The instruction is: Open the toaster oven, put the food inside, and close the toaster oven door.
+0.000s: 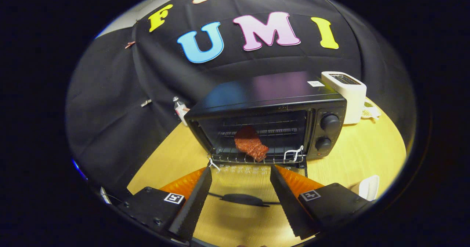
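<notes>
In the gripper view, the black metal toaster oven [271,122] stands open on the pale wooden table [367,155], its glass door [242,195] folded down flat towards the gripper [240,170]. The reddish-brown slab of food [250,143] rests on the wire rack [257,157] inside. The fingers are spread wide and hold nothing, straddling the door above its dark handle [242,199].

The risk now lies in the closing — a lift from one side could slip off the door, or the white string loops [293,153] at the hinges could snag.
</notes>
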The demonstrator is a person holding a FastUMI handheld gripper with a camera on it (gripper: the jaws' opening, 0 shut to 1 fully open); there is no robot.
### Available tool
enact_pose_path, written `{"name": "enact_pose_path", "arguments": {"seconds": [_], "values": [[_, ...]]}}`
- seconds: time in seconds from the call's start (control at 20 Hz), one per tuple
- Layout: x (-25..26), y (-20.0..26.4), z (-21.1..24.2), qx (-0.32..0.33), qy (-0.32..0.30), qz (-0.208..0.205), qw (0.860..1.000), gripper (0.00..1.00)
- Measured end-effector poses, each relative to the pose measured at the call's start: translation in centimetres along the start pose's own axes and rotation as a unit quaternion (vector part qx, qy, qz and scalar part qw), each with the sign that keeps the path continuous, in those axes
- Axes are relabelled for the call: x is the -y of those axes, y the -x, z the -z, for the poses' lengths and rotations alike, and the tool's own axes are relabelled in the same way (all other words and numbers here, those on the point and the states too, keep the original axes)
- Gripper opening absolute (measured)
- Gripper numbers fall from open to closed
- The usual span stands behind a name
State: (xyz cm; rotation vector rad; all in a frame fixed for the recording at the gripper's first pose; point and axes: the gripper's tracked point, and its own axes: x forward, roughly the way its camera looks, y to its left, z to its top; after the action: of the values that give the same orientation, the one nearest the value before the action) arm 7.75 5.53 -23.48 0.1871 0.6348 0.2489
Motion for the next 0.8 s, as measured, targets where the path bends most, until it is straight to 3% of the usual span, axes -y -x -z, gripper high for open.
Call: {"name": "enact_pose_path", "arguments": {"seconds": [0.3, 0.5, 0.8], "values": [[-1.4, 1.7, 5.5, -0.033, 0.009, 0.063, 0.997, 0.98], [-1.1, 0.3, 9.9, -0.087, -0.012, 0.106, 0.991, 0.98], [-0.3, -2.9, 12.8, -0.129, -0.024, 0.148, 0.98, 0.99]]}}
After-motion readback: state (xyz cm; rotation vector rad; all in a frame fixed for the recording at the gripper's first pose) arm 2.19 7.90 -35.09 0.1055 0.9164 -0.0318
